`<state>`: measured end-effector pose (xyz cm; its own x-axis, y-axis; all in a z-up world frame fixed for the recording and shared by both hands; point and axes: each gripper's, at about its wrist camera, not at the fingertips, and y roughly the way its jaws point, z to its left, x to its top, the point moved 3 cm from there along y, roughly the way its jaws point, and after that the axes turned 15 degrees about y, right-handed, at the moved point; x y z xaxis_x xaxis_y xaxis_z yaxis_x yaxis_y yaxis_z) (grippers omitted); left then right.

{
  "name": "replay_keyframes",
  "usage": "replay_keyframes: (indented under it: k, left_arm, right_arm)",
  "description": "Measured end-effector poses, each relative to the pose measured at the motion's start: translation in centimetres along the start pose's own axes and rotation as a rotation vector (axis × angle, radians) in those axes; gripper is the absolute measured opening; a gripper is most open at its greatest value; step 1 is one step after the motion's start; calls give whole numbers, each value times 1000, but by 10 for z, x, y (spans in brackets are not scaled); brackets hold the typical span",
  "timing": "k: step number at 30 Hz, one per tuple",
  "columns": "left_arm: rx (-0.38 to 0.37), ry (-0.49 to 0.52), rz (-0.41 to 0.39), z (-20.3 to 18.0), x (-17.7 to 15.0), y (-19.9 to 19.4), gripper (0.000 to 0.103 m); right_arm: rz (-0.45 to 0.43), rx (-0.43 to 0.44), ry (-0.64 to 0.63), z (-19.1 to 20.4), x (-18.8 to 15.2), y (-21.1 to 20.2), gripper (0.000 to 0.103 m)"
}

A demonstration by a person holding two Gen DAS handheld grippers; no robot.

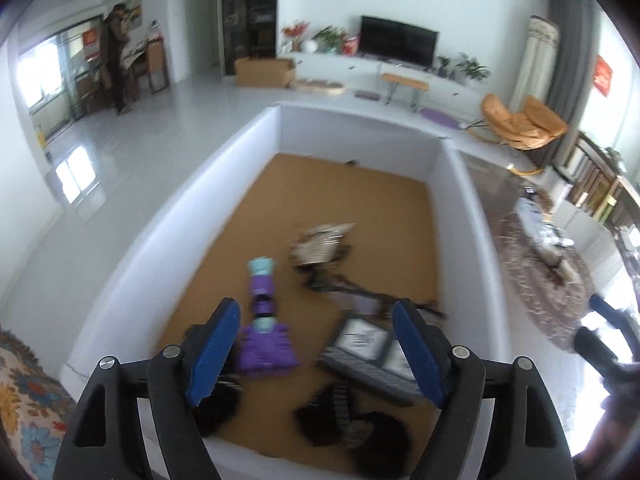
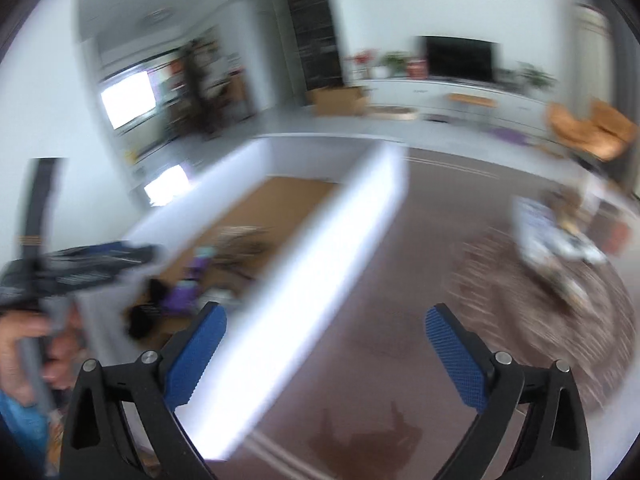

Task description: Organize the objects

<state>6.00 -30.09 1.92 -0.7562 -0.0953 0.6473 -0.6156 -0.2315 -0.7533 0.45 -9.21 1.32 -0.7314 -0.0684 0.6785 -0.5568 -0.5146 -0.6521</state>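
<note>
**Hovering over the bin, both grippers released**

Left gripper (image 1: 316, 352) spread apart, nothing between its pads, above the white-walled bin (image 1: 168, 216). On the bin's brown floor: purple toy (image 1: 264, 332), dark-framed box (image 1: 366, 346), black items nearest, tangled bundle (image 1: 320, 246) beyond. Right gripper (image 2: 326, 354) wide apart, empty, over the bin's wall (image 2: 304, 272) and the floor outside; view blurred.

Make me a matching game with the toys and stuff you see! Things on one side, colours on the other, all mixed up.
Things:
1. Toy
2. Box floor
3. Pads on the left tongs
4. TV

Colours:
a. blue
b. black
c. purple and teal
d. brown

Pairs: 1-c, 2-d, 3-a, 4-b
</note>
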Motion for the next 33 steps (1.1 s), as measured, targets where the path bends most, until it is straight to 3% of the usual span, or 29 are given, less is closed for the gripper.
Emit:
replay_keyframes:
  k: [4, 10, 12, 15, 25, 33]
  left_arm:
    - [-57, 61, -43, -50, 14, -9, 77]
    - [-87, 193, -78, -116, 26, -26, 78]
    - [-107, 220, -74, -134, 28, -30, 78]
    - [-175, 253, -52, -167, 23, -33, 78]
    - [-294, 426, 5, -258, -6, -30, 78]
    - [-296, 449, 53, -288, -16, 6, 78]
  right_arm:
    - [-9, -249, 99, -104, -30, -3, 101]
    - [-50, -454, 179, -197, -61, -36, 101]
    - [-68, -440, 268, -216, -56, -46, 101]
    - [-119, -447, 280, -219, -52, -57, 101]
    - [-31, -460, 243, -212, -61, -38, 101]
    - [11, -477, 280, -220, -66, -32, 101]
